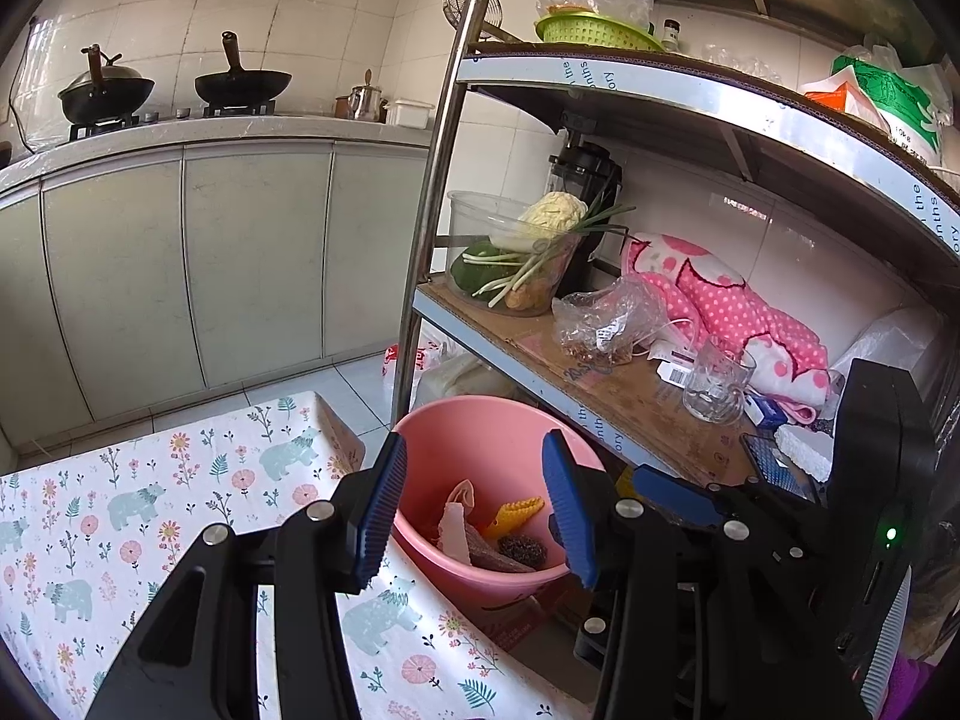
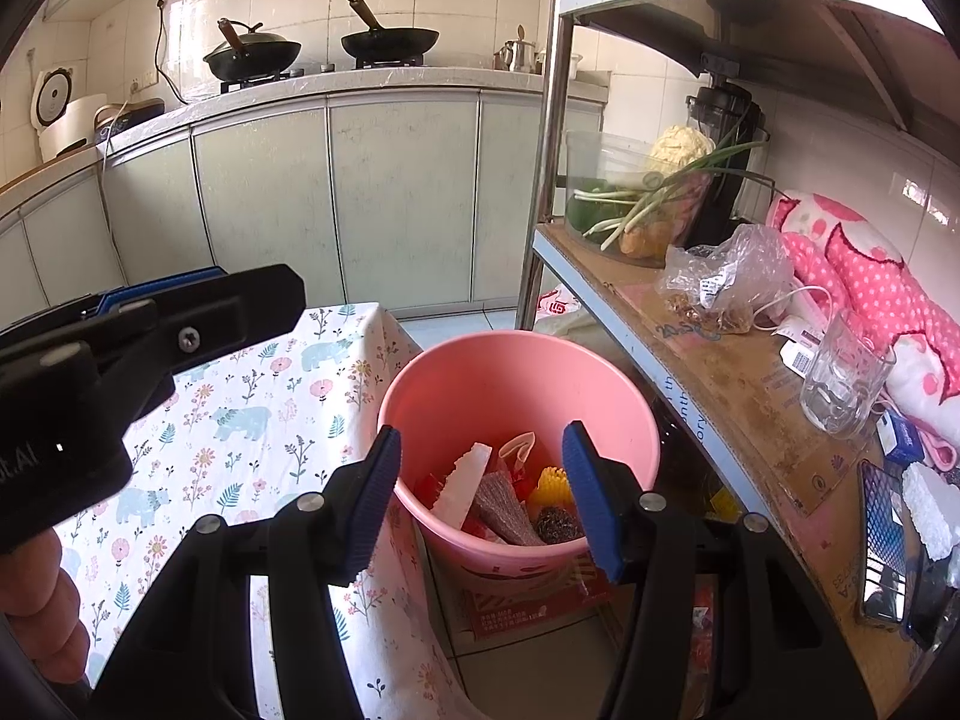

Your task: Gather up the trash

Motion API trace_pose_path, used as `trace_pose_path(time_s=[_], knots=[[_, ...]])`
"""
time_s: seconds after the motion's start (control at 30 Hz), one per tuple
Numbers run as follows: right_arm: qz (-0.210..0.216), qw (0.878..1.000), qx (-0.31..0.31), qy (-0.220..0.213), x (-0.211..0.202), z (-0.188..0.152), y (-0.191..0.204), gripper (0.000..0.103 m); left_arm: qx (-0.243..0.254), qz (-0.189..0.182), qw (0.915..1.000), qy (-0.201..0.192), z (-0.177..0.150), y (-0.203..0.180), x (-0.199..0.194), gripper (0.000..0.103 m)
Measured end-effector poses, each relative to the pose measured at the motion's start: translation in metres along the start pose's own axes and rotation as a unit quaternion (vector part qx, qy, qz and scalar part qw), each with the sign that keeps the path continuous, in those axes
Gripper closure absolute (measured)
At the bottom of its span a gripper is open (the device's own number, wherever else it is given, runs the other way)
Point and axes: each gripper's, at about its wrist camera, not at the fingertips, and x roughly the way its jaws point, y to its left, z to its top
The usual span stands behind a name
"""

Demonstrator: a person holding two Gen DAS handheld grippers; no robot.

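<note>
A pink bucket [image 1: 480, 438] stands on the floor between the table and the shelf rack; it also shows in the right wrist view [image 2: 510, 384]. It holds trash: a white scrap [image 2: 462, 483], a grey cloth piece [image 2: 504, 507], a yellow piece [image 2: 553, 483] and a dark scrubber [image 2: 555, 525]. My left gripper [image 1: 474, 510] is open and empty above the bucket's near rim. My right gripper [image 2: 480, 501] is open and empty over the bucket. The left gripper's body [image 2: 150, 324] shows at the left of the right wrist view.
A table with a floral bear cloth [image 1: 120, 516] lies left of the bucket. A metal shelf rack [image 1: 630, 384] on the right carries a glass mug [image 1: 717, 384], a plastic bag [image 1: 612, 318], a pink cloth and vegetables. Kitchen cabinets and woks stand behind.
</note>
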Motion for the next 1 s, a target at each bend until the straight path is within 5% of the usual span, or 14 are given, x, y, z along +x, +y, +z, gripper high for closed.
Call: trace_pose_path(time_s=[1.0], knots=[[0.0, 1.0, 0.0, 0.005, 0.0044, -0.0061, -0.002, 0.046, 0.006, -0.003, 0.9999, 0.01, -0.0042, -0.0023, 0.0069, 0.057]])
